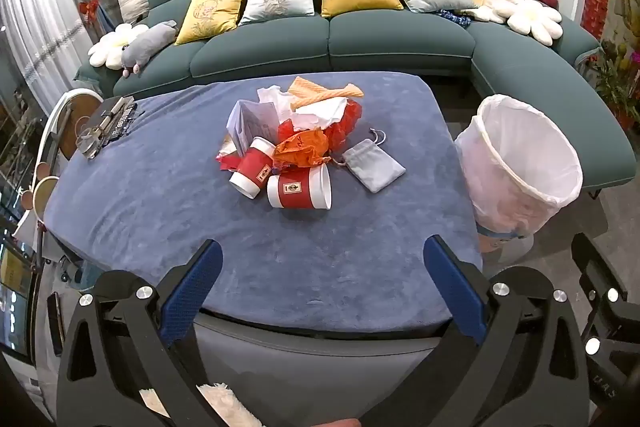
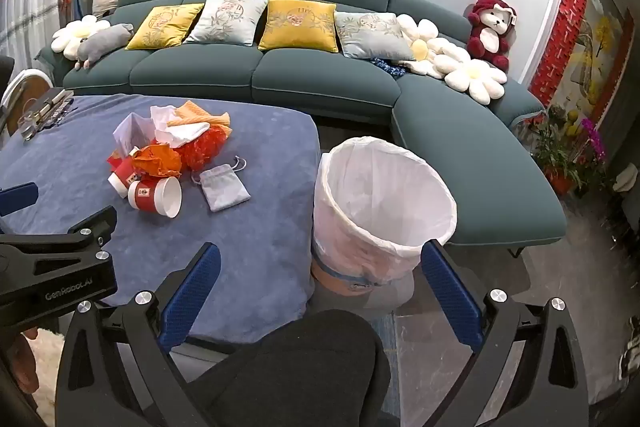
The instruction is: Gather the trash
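Note:
A trash pile sits mid-table on the blue cloth (image 1: 160, 207): two red-and-white paper cups (image 1: 300, 189) lying on their sides, an orange wrapper (image 1: 300, 147), red mesh (image 1: 346, 123), white tissue (image 1: 316, 111), paper and orange sticks. A grey drawstring pouch (image 1: 374, 165) lies beside it. The pile also shows in the right wrist view (image 2: 160, 163). A bin with a white liner (image 2: 384, 203) stands off the table's right edge, also seen in the left wrist view (image 1: 520, 163). My left gripper (image 1: 322, 267) is open and empty over the near table edge. My right gripper (image 2: 320, 267) is open and empty before the bin.
A teal curved sofa (image 2: 320, 79) with cushions and plush toys runs behind the table. A tray with small objects (image 1: 104, 127) sits at the table's far left corner. Potted plants (image 2: 568, 147) stand at the right. A knee in dark cloth (image 2: 304, 359) is below the right gripper.

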Demonstrator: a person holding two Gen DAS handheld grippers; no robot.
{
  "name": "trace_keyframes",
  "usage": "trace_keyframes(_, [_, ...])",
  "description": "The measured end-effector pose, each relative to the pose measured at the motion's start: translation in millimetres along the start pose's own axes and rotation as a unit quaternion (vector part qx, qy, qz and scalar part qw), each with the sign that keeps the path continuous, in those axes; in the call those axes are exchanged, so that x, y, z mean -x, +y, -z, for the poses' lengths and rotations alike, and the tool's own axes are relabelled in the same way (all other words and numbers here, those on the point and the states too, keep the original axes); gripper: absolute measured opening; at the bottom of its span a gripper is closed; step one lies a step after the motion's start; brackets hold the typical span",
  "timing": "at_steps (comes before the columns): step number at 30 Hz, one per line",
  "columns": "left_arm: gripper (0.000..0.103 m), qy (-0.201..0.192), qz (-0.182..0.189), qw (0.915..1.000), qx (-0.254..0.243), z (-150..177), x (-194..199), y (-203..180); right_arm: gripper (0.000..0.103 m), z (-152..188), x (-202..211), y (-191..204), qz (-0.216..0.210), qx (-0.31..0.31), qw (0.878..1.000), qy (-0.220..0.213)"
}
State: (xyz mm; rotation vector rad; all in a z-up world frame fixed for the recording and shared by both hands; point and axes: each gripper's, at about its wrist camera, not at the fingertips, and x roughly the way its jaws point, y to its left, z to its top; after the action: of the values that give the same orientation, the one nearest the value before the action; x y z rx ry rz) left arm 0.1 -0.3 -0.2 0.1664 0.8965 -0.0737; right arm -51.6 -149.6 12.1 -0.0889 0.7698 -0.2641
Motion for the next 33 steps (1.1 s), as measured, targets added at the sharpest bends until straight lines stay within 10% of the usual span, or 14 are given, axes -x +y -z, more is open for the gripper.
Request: trace_keyframes(33, [0.096, -0.004, -0.003, 1.0000, 0.007, 5.7, 3.2, -0.1, 0.096, 0.2, -1.0, -0.1, 0.000, -0.001, 1.000, 0.005])
